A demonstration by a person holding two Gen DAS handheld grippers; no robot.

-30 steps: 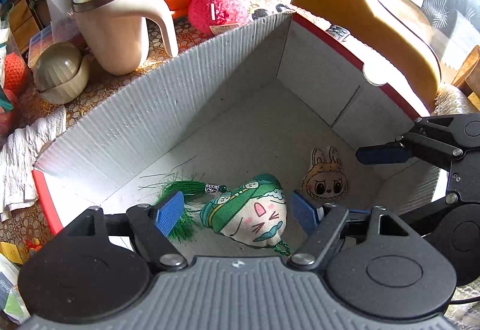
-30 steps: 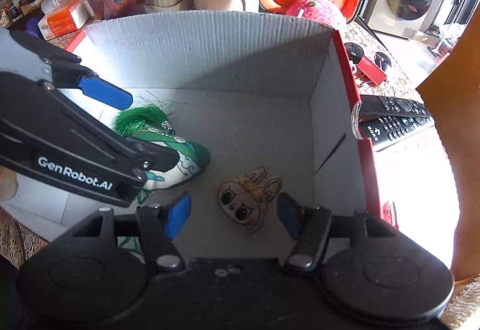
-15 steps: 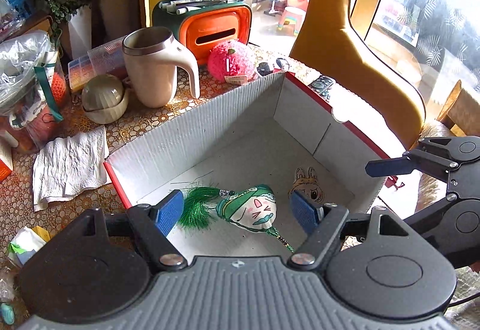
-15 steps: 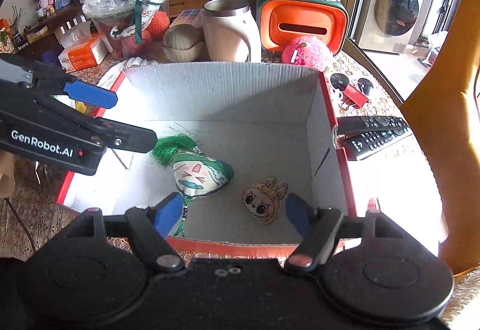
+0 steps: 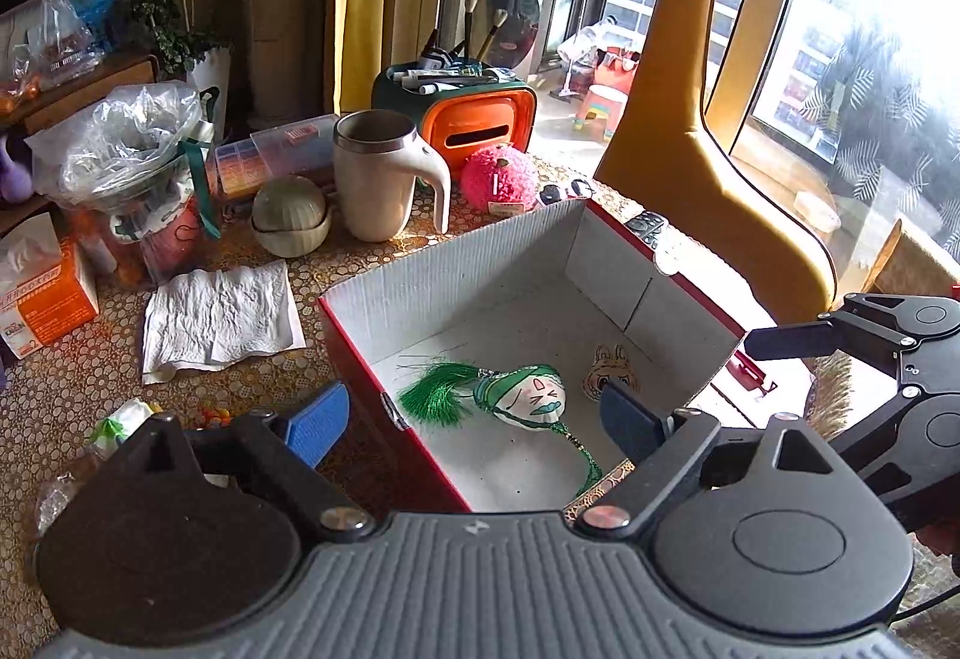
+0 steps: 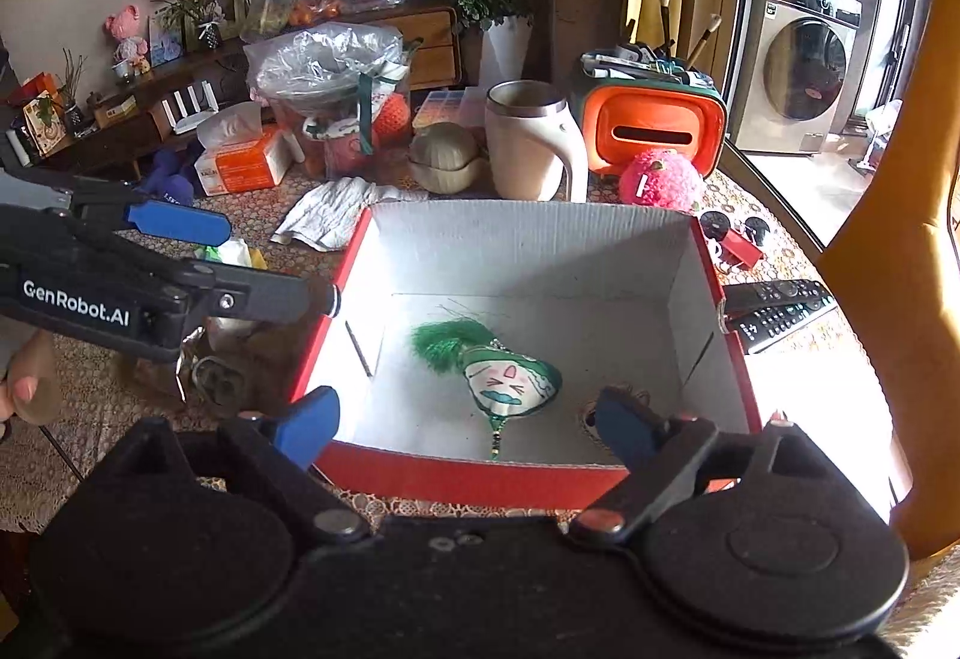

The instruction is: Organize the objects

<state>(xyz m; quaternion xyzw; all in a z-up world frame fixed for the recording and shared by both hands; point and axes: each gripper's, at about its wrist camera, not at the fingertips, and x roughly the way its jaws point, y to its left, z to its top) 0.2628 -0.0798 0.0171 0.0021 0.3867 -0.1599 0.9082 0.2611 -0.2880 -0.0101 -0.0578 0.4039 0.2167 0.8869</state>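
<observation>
Both tools are hanging above the near edge of the red box, and both are released: the left gripper is showing its blue pads spread wide with nothing between them, and the right gripper is doing the same. Down on the white floor of the box, the green-capped face charm is lying flat, its green tassel fanning out toward the left wall. Just beside it, apart from it, the little bunny-eared face charm is sitting nearer the right wall. Beyond the box, a crumpled white cloth is resting on the patterned table. Further back, a cream mug, a pink fuzzy ball and an orange case are standing in a row
</observation>
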